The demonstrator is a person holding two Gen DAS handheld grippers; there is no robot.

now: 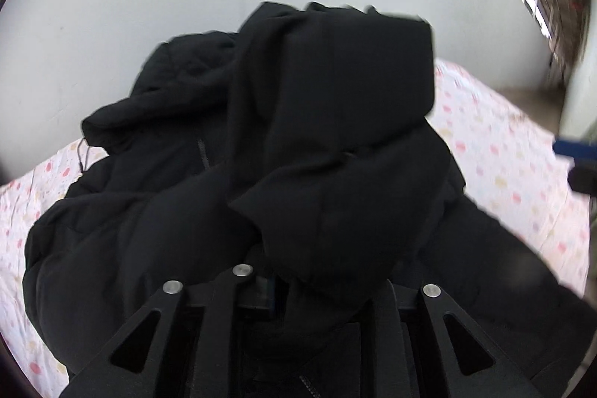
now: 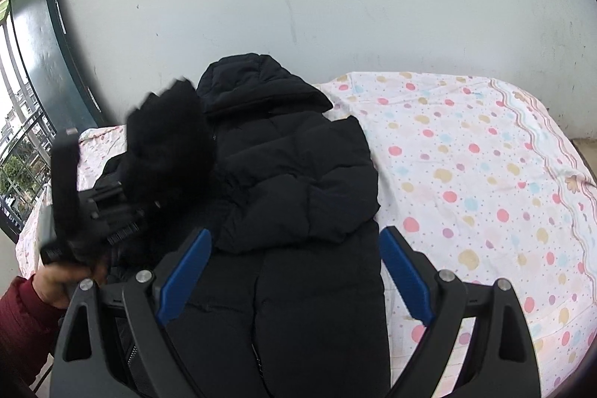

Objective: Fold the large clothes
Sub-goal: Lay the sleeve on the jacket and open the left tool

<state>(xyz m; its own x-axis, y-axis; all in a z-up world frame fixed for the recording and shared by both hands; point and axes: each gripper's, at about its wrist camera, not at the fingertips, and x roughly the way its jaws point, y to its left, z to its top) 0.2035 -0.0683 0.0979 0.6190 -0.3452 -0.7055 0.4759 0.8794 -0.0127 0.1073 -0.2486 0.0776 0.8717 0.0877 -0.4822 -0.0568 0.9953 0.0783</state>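
The black quilted hooded puffer jacket (image 2: 298,174) lies on the bed's white polka-dot sheet (image 2: 466,155). The left tongs (image 2: 112,211) carry its sleeve (image 1: 335,137) across the chest, seemingly folding it inward; whether they're still clamped can't be told. The right tongs (image 2: 294,275) hover, spread wide and empty, over the hem.

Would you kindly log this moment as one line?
left gripper: gripping sleeve | right gripper: open, empty | black puffy hooded jacket: on dotted bedsheet
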